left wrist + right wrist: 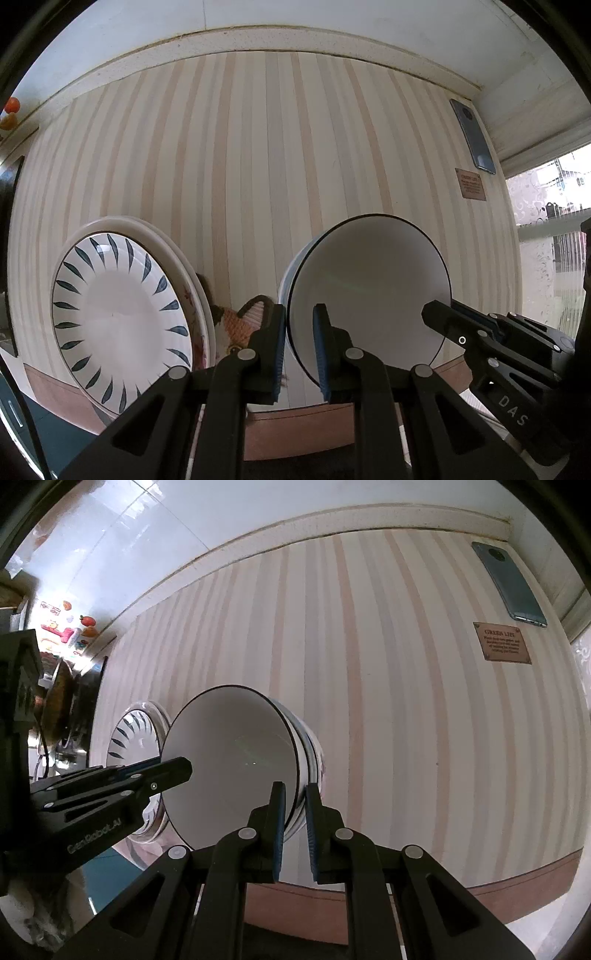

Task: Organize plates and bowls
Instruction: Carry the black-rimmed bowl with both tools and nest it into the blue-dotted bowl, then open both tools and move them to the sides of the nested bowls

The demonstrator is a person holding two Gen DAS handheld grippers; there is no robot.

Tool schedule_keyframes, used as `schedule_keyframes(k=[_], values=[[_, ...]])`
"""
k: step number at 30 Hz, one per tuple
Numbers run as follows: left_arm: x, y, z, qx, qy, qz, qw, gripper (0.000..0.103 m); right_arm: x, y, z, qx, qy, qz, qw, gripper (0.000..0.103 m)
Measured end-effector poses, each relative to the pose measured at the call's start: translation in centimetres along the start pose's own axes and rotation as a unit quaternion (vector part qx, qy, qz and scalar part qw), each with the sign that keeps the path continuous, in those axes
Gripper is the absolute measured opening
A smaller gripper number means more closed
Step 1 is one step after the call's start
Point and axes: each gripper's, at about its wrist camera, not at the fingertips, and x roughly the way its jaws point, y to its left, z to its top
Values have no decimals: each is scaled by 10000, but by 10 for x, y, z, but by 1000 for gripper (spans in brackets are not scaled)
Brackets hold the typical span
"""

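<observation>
A white bowl [369, 291] with a thin black rim and a blue-banded outside is held between both grippers above the striped table. My left gripper [300, 349] is shut on its left rim. My right gripper [295, 829] is shut on its right rim; it also shows in the left wrist view [443, 317]. The bowl shows in the right wrist view [229, 764] too, with the left gripper [181, 770] on its far rim. A leaf-patterned plate [118, 321] lies on a larger white plate [177, 251] to the left.
A phone [472, 134] and a small brown printed label [470, 184] lie at the table's far right. A patterned cloth piece [236, 325] lies between plates and bowl. Fridge magnets [70, 627] and kitchen clutter stand at the left. The table's brown edge [295, 424] runs near me.
</observation>
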Motion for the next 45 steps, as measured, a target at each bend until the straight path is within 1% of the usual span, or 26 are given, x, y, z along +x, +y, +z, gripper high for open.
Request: schedule_keyframes(k=[8, 10, 13, 14, 18, 19, 20, 21, 22, 23, 25, 26, 27, 28, 29, 31, 33, 40, 42, 45], values=[[-8, 1, -3, -17, -21, -62, 10000, 13, 0, -1, -1, 173, 26, 52, 9998, 12], [-18, 2, -6, 1, -79, -107, 9999, 13, -5, -2, -4, 199, -3, 71, 9998, 12], [-40, 0, -13, 111, -277, -115, 9995, 14, -21, 2, -8, 164, -114, 64, 9998, 12], [-51, -2, -17, 176, -360, -95, 9992, 14, -31, 6, -11, 124, -179, 23, 9998, 12], [-83, -3, -31, 294, -537, -215, 9979, 16, -64, 19, -21, 3, -424, -43, 9991, 12], [-87, -3, -32, 299, -558, -243, 9977, 19, -73, 22, -24, -26, -487, -71, 9988, 17], [-96, -1, -37, 274, -621, -285, 9973, 22, -85, 26, -28, -68, -574, -113, 9983, 31], [-101, 0, -40, 261, -666, -291, 9970, 22, -93, 29, -31, -88, -637, -146, 9978, 40], [-106, 1, -43, 255, -707, -294, 9967, 22, -100, 32, -33, -112, -719, -163, 9972, 54], [-111, 2, -46, 246, -740, -305, 9965, 22, -110, 34, -37, -140, -815, -193, 9964, 62], [-120, 4, -53, 263, -796, -349, 9959, 24, -127, 40, -43, -154, -965, -292, 9948, 66], [-127, 5, -57, 288, -846, -349, 9954, 32, -136, 43, -47, -145, -1041, -337, 9939, 69], [-131, 5, -60, 305, -885, -364, 9949, 37, -142, 43, -51, -133, -1082, -355, 9934, 72], [-134, 4, -62, 311, -928, -379, 9945, 53, -148, 44, -54, -111, -1123, -375, 9929, 77], [-140, 4, -66, 323, -994, -390, 9938, 67, -155, 46, -60, -81, -1186, -420, 9920, 80], [-150, 2, -71, 378, -1149, -397, 9919, 76, -164, 47, -66, -54, -1258, -475, 9909, 80], [-161, 1, -76, 427, -1253, -462, 9901, 76, -175, 47, -72, 7, -1355, -522, 9894, 82], [-177, -5, -80, 426, -1332, -693, 9877, 76, -198, 49, -89, 97, -1501, -518, 9873, 83], [-176, -8, -79, 428, -1338, -699, 9876, 76, -200, 47, -91, 128, -1493, -487, 9875, 84], [-163, -7, -70, 341, -1186, -768, 9894, 76, -195, 43, -89, 188, -1456, -401, 9884, 84]])
